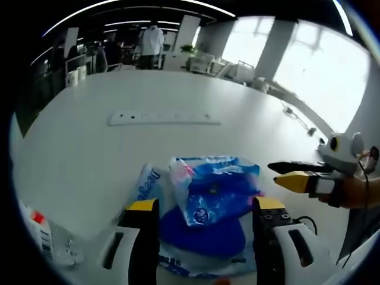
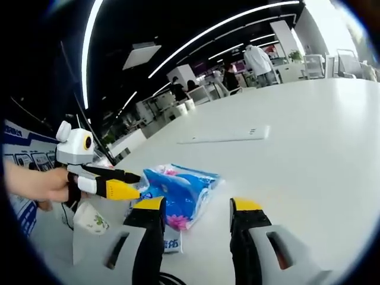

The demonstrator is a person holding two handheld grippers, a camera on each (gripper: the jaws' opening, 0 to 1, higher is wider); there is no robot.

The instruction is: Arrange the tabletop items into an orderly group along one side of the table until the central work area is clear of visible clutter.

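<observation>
In the left gripper view, your left hand-held gripper (image 1: 205,217) hangs released over the blue packets (image 1: 211,193), which lie mid-surface (image 1: 89,148).

In the right gripper view, your right hand-held gripper (image 2: 196,211) is released too, beside them. Judging by this, grouping has barely begun.

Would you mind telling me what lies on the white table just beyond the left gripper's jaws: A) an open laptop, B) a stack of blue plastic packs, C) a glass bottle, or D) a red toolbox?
B: the left gripper looks straight onto the blue plastic packs, piled on the white table, seen again in the right gripper view.
</observation>
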